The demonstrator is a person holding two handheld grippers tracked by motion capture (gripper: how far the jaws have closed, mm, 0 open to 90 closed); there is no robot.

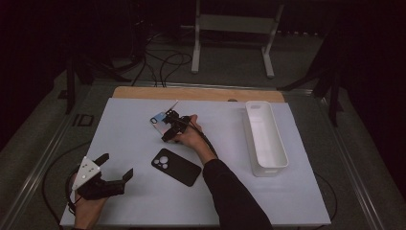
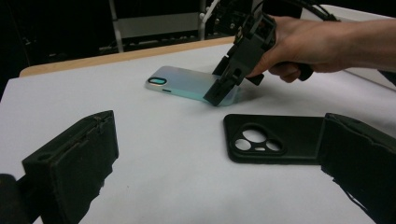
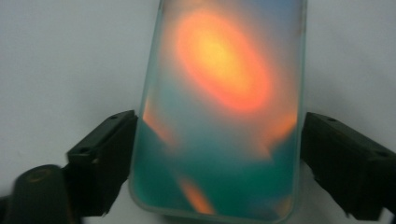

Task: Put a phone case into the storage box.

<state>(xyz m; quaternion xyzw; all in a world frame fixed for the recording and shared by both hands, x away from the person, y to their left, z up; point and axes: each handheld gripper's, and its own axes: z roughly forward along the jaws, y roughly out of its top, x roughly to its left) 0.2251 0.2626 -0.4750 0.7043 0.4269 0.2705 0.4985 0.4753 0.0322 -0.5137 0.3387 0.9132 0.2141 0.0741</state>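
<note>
Left of the white bin (image 1: 266, 139), near the middle of the white table (image 1: 129, 124), lies the shiny phone case (image 1: 159, 120). It looks thin, light and smooth, so it may slip or bend a little. Its two long sides look like the best place to grab it. The right gripper (image 1: 168, 130) is down over it, with one jaw on each long side. Those jaws sit wide and right next to the edges, but I cannot tell if they squeeze yet. The black phone case (image 1: 175, 166) lies nearer the person. The left gripper (image 1: 115, 170) is far from the bin, open wide and empty.
</note>
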